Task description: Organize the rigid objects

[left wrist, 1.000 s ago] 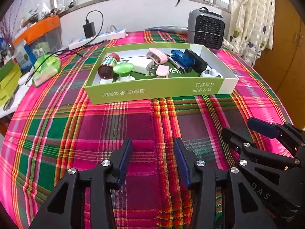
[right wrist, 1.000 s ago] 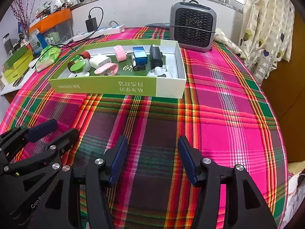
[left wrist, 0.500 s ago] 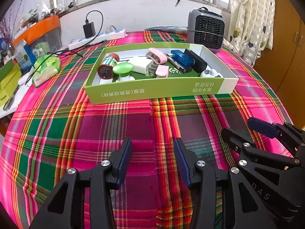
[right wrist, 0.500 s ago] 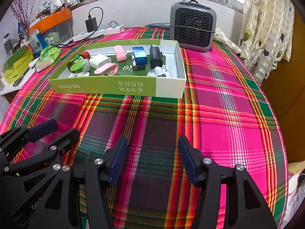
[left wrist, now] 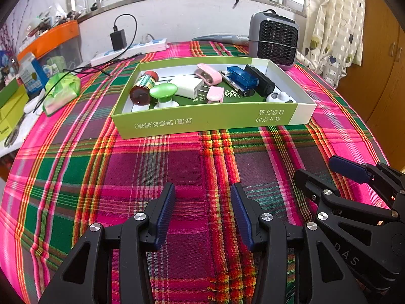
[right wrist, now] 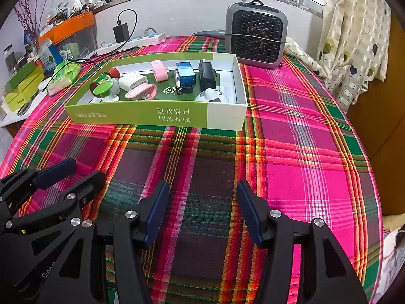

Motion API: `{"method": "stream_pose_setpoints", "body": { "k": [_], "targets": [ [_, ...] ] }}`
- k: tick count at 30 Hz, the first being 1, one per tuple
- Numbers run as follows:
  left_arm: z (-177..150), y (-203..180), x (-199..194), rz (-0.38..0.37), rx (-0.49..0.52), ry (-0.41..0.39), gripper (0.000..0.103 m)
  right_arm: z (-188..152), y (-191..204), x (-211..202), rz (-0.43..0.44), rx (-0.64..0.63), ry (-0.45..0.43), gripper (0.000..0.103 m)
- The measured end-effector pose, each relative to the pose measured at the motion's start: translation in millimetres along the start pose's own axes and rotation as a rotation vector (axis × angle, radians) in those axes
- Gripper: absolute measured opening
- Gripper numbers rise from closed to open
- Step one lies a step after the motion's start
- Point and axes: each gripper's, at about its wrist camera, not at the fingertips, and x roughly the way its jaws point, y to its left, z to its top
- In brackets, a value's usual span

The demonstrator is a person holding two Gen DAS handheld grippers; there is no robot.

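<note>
A shallow green box (left wrist: 207,120), long side parallel to the table's near edge, holds perhaps nine small items. Left gripper (left wrist: 202,202) and right gripper (right wrist: 202,197) hover released, unmoved since earlier.

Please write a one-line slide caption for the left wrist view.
Open left gripper and right gripper hover over the plaid tablecloth, facing a green box filled with small objects.

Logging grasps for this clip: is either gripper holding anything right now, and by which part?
Nothing is held. The left gripper and right gripper are both open over bare tablecloth, short of the green box.
</note>
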Motion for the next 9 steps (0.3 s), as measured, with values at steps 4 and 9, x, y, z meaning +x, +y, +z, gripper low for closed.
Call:
{"method": "stream_pose_setpoints", "body": {
  "k": [4,9],
  "targets": [
    [0.1,0.3,-0.1,-0.002,-0.002,0.000,0.045,0.0,-0.1,0.0,0.000,0.000,0.000,0.057],
    [0.2,0.4,-0.3,-0.001,-0.001,0.000,0.045,0.0,-0.1,0.0,0.000,0.000,0.000,0.057]
  ]
}}
